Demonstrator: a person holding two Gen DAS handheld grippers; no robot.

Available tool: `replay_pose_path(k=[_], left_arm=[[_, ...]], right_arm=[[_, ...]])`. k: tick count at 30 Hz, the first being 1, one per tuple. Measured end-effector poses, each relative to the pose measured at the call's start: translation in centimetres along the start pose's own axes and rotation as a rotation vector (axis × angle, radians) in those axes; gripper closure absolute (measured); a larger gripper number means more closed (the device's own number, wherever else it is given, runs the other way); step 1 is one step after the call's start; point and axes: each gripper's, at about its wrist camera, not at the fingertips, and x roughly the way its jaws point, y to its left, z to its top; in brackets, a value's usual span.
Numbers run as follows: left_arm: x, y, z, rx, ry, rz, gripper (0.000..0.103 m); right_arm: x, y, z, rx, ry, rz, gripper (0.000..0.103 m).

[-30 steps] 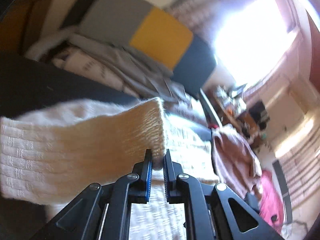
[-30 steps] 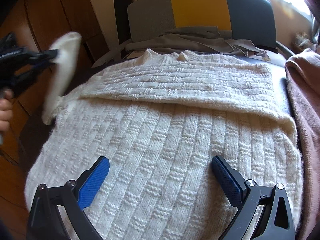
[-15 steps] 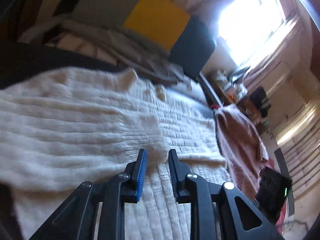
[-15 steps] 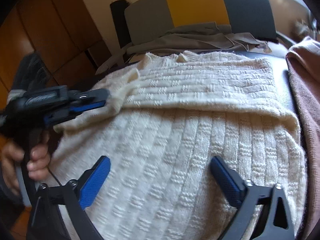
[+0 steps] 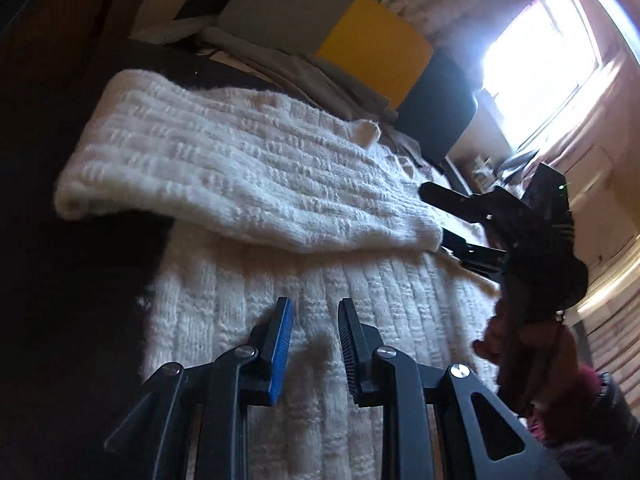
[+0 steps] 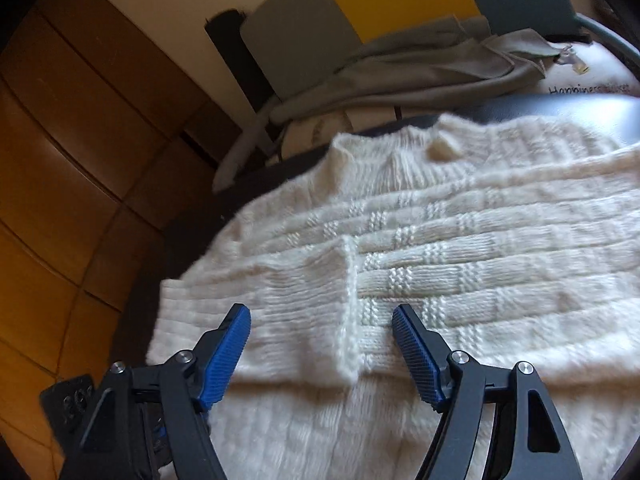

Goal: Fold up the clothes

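A cream knitted sweater lies flat on a dark seat, with both sleeves folded across its chest. The left sleeve lies across the body, its cuff near the middle. My left gripper is open and empty just above the sweater's lower body. My right gripper is open, its jaws standing either side of the sleeve cuff, holding nothing. It also shows in the left wrist view, at the cuff end of the sleeve.
A grey garment is piled behind the sweater against grey, yellow and dark cushions. A pinkish-brown cloth hangs at the sweater's right. Wooden floor lies to the left. A bright window is far right.
My left gripper carried the sleeve across the sweater, let it go and drew back toward the hem. My right gripper moved up to the sleeve cuff and narrowed its opening.
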Motion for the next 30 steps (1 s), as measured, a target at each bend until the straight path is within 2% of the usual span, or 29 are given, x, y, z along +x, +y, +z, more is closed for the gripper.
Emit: replay_pose_path(k=[1, 3, 4, 10, 12, 16, 19, 24, 28, 29, 30], left_arm=[[0.0, 0.2, 0.0, -0.007, 0.000, -0.008, 0.080], [0.1, 0.4, -0.1, -0.019, -0.002, -0.020, 0.080], [0.1, 0.4, -0.1, -0.023, -0.004, -0.024, 0.080], [-0.7, 0.5, 0.3, -0.070, -0.019, -0.042, 0.078], [-1.0, 0.3, 0.8, -0.081, -0.035, -0.046, 0.077], [-1.0, -1.3, 2.4, -0.034, -0.052, -0.017, 0.077], [0.4, -2.4, 3.6, 0.015, -0.027, 0.042, 0.076], [2.2, -2.3, 5.3, 0.017, -0.026, 0.137, 0.076], [2.1, -2.1, 5.2, -0.001, -0.023, 0.112, 0.076], [2.1, -2.1, 5.0, 0.012, -0.023, 0.119, 0.076], [2.1, -2.2, 4.7, 0.022, -0.022, 0.126, 0.076]], right_arm=[[0.1, 0.2, 0.0, -0.012, -0.004, -0.011, 0.032], [0.6, 0.7, 0.1, -0.041, 0.012, -0.051, 0.069], [1.0, 0.9, 0.1, -0.058, 0.030, -0.077, 0.093], [0.8, 3.5, 1.5, -0.204, 0.079, -0.142, 0.094], [-0.4, 5.1, 3.0, -0.281, 0.061, -0.155, 0.094], [-4.1, 8.4, 6.4, -0.412, -0.009, -0.186, 0.094], [-6.8, 9.9, 8.7, -0.464, -0.070, -0.215, 0.096], [-8.7, 6.1, 9.4, -0.366, -0.070, -0.184, 0.097], [-9.9, 2.4, 9.7, -0.272, -0.058, -0.150, 0.097], [-10.2, 1.5, 9.7, -0.249, -0.056, -0.141, 0.093], [-10.1, 0.5, 9.4, -0.212, -0.042, -0.106, 0.093]])
